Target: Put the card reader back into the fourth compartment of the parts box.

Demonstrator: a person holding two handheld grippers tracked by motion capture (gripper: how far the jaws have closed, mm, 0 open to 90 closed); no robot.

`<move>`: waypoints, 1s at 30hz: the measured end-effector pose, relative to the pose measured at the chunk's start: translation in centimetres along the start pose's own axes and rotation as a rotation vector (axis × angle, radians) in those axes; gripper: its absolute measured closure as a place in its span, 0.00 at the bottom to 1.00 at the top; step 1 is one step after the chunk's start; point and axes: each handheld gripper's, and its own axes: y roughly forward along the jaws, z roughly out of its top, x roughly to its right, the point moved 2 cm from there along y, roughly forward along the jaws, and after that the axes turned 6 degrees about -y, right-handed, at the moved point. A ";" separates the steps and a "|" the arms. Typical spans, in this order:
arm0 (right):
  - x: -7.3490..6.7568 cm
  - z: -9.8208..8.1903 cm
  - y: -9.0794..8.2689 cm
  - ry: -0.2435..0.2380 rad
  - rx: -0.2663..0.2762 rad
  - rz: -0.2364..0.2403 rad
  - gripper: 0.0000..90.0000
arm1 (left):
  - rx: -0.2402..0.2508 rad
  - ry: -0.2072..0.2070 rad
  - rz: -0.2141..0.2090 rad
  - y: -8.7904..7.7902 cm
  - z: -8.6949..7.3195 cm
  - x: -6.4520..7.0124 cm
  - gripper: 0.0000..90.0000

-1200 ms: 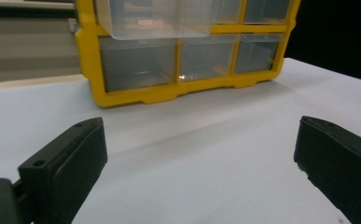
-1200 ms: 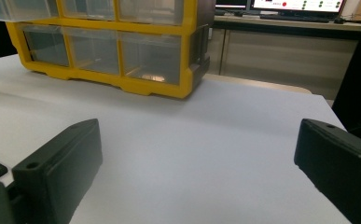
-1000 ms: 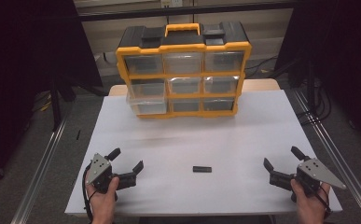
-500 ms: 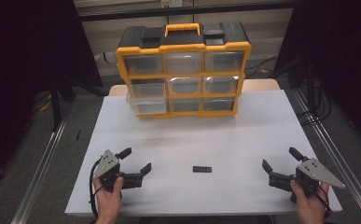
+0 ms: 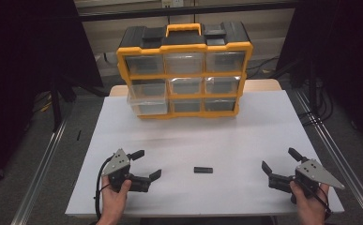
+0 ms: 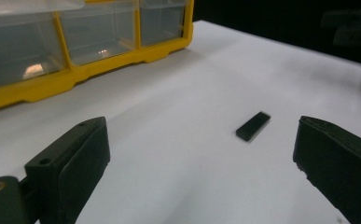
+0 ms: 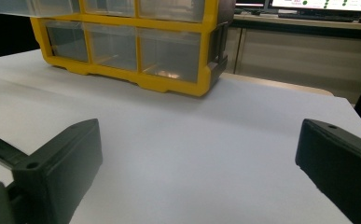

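A small black bar (image 5: pixel 203 169) lies flat on the white table (image 5: pixel 226 136), near its front edge. My left gripper (image 5: pixel 147 163) is to the left of the bar, open and empty, and points toward it. In the left gripper view the bar (image 6: pixel 253 126) lies ahead between the spread jaws of the left gripper (image 6: pixel 199 137), closer to the right one. My right gripper (image 5: pixel 278 159) rests at the front right, open and empty. The right gripper (image 7: pixel 199 140) faces the yellow organizer (image 7: pixel 136 51).
The yellow and black organizer (image 5: pixel 184 70) with clear drawers stands at the table's far edge. Its middle-left drawer (image 5: pixel 146 93) sticks out a little. Metal rails (image 5: pixel 43 168) run along both sides of the table. Bare table surface lies between the organizer and the grippers.
My left gripper has moved to the right, closer to the black bar. The right gripper and the bar have stayed in place.
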 end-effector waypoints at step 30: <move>-0.1 -0.1 0.2 0.010 0.007 0.013 0.01 | -0.261 0.134 -0.180 7.6 2.3 2.3 0.06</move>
